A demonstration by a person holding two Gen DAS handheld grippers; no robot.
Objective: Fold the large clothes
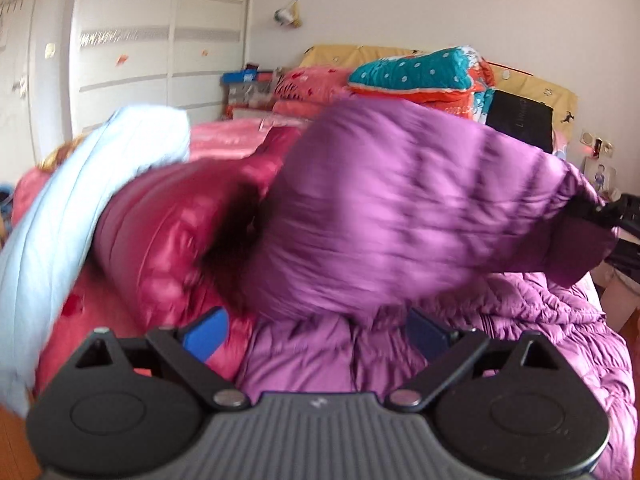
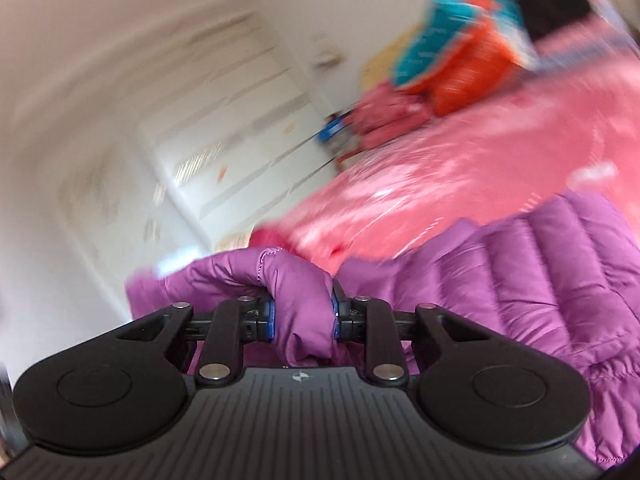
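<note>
My right gripper (image 2: 304,316) clamps a fold of the quilted purple down jacket (image 2: 520,280); my left gripper (image 1: 316,330) stands open above it on the pink bed (image 1: 236,140).

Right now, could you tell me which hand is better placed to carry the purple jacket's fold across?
The right. Its tongs are already shut on a bunch of the purple jacket, lifting it, while the left tongs stand open over the fabric, gripping nothing.
</note>
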